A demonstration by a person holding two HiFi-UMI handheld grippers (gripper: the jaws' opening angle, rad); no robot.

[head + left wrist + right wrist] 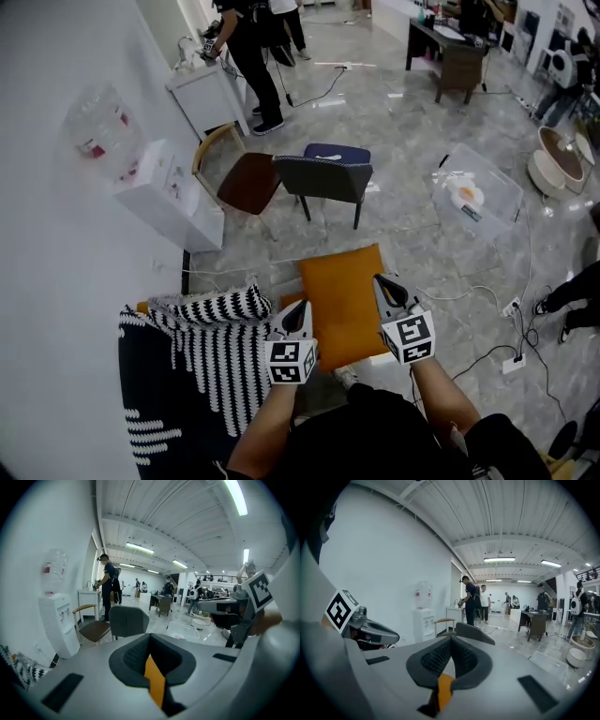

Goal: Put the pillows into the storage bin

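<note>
An orange pillow (345,302) hangs in front of me, gripped at its lower left and right edges. My left gripper (299,315) is shut on its left edge, where orange fabric (155,682) shows pinched between the jaws. On the right edge my right gripper (385,289) is shut too, with orange fabric (444,689) in its jaws. A black-and-white patterned pillow (212,307) lies on the dark seat (155,384) at my left. The clear storage bin (476,193) stands on the floor far to the right, beyond the chairs.
A grey chair (324,177) and a brown-seated chair (246,182) stand just past the pillow. A white water dispenser (167,195) is against the left wall. Cables and a power strip (513,364) lie on the floor at the right. People stand at the back.
</note>
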